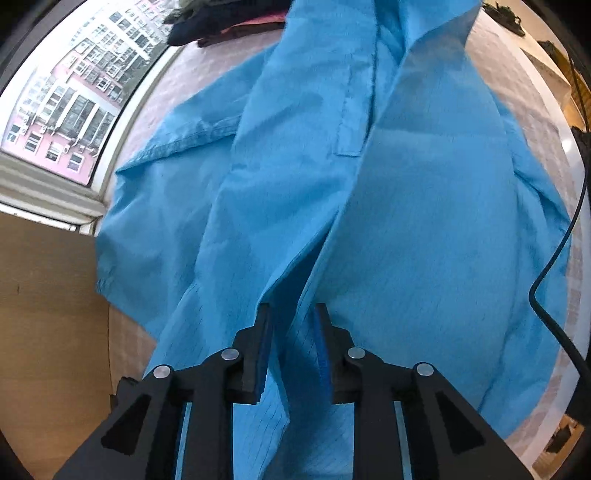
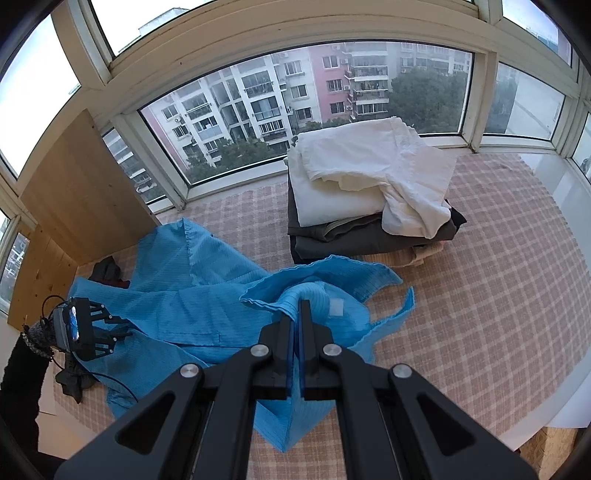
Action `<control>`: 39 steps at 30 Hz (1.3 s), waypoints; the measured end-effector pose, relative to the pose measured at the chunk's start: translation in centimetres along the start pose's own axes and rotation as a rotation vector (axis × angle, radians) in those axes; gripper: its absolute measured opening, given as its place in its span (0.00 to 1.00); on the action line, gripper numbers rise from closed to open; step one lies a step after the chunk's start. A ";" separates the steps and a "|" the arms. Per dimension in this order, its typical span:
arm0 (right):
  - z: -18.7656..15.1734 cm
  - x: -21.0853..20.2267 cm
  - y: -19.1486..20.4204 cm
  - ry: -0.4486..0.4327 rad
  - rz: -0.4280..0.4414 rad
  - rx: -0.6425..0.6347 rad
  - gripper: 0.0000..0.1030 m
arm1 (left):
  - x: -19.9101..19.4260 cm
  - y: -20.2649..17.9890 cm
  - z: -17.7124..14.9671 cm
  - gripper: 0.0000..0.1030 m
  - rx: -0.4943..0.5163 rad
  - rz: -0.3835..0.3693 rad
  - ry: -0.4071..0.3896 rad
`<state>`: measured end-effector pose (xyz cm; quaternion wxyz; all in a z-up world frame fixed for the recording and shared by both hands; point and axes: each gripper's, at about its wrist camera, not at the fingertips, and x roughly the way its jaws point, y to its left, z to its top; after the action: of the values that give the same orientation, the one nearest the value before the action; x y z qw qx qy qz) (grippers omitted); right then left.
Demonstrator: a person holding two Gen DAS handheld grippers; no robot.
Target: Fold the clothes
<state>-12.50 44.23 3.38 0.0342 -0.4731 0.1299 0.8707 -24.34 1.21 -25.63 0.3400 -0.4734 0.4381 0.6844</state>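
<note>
A bright blue garment (image 1: pixel 424 229) lies crumpled on a pink plaid cover (image 2: pixel 498 295). In the left wrist view my left gripper (image 1: pixel 293 312) points steeply down at it. Its jaws stand a little apart with a loose fold of the blue fabric running between them, and the pads do not clamp it. From the right wrist view the same left gripper (image 2: pixel 123 330) hovers over the garment's left end (image 2: pixel 166 306). My right gripper (image 2: pixel 301 304) is shut on a raised edge of the blue garment close to its small white label (image 2: pixel 337 307).
A stack of folded clothes (image 2: pixel 369 192), white on top and dark grey below, stands by the window. Dark garments (image 2: pixel 74 382) lie at the left edge, more dark clothes (image 1: pixel 221 26) beyond the blue one. A wooden panel (image 2: pixel 74 206) borders the left; a black cable (image 1: pixel 554 258) hangs right.
</note>
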 end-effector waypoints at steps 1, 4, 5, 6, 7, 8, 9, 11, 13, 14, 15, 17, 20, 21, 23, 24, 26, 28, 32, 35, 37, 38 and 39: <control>0.0 0.0 0.0 0.002 -0.001 -0.001 0.01 | -0.6 -0.2 -0.5 0.21 -0.016 -0.001 -0.011; 0.1 0.1 0.1 0.006 -0.005 -0.003 0.01 | -2.3 0.1 -2.0 0.21 -0.031 -0.018 -0.035; 0.2 0.1 0.1 0.008 -0.005 -0.004 0.01 | -2.8 0.5 -2.3 0.22 -0.027 -0.024 -0.041; 0.2 0.1 0.1 0.009 -0.006 -0.004 0.01 | -3.0 0.7 -2.4 0.22 -0.022 -0.033 -0.054; 0.2 0.1 0.2 0.009 -0.005 -0.005 0.01 | -3.1 1.0 -2.2 0.22 -0.019 -0.045 -0.068; 0.2 0.2 0.2 0.009 -0.004 -0.004 0.01 | -3.2 1.4 -2.1 0.27 -0.018 -0.054 -0.073; 0.3 0.2 0.2 0.010 -0.002 -0.004 0.01 | -3.6 1.5 -2.1 0.34 -0.017 -0.053 -0.067; 0.3 0.3 0.3 0.012 0.003 -0.003 0.01 | -3.3 1.9 -1.8 0.35 -0.001 -0.052 -0.041; 0.3 0.4 0.6 0.012 0.004 -0.009 0.01 | -2.6 1.8 -1.3 0.36 0.024 -0.070 -0.018; 0.3 0.4 0.7 0.012 0.005 -0.011 0.01 | -2.2 1.7 -1.0 0.37 0.036 -0.084 -0.009; 0.4 0.4 0.8 0.012 0.006 -0.012 0.01 | -1.5 1.6 -0.7 0.38 0.052 -0.090 0.004; 0.4 0.4 0.8 0.013 0.005 -0.014 0.01 | -0.2 1.3 -0.1 0.38 0.078 -0.115 0.035; 0.4 0.4 0.8 0.014 0.004 -0.015 0.01 | 1.3 0.5 0.3 0.36 0.103 -0.151 0.080; 0.4 0.4 0.8 0.014 0.004 -0.014 0.01 | 1.7 0.3 0.4 0.27 0.106 -0.158 0.090; 0.4 0.3 0.6 0.012 0.003 -0.011 0.01 | 2.3 0.1 0.3 0.05 0.102 -0.176 0.106; 0.4 0.3 0.6 0.011 0.003 -0.010 0.01 | 2.2 0.0 0.2 0.05 0.099 -0.179 0.105; 0.4 0.2 0.5 0.012 0.005 -0.011 0.01 | 1.6 -0.1 0.0 0.03 0.087 -0.184 0.097; 0.3 0.0 0.4 0.010 0.009 -0.016 0.01 | 0.0 -0.2 -0.4 0.03 0.066 -0.195 0.072; 0.7 -0.9 0.3 -0.020 0.014 -0.012 0.01 | -6.0 0.7 -1.4 0.02 -0.007 -0.155 -0.030; 1.7 -2.7 0.7 -0.076 0.035 -0.015 0.01 | -12.3 2.0 -2.9 0.01 -0.070 -0.071 -0.118; 2.4 -4.1 1.2 -0.118 0.050 -0.022 0.01 | -15.9 3.2 -3.8 0.01 -0.116 0.002 -0.166; 2.8 -4.8 1.5 -0.139 0.054 -0.026 0.01 | -16.9 4.1 -4.2 0.01 -0.140 0.035 -0.188; 3.3 -5.5 1.8 -0.159 0.059 -0.032 0.01 | -18.4 4.8 -4.8 0.01 -0.174 0.079 -0.206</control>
<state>-12.46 43.66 10.04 0.0109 -0.3989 0.1267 0.9082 -21.00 -6.04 -7.68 0.3136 -0.4105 0.3584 0.7776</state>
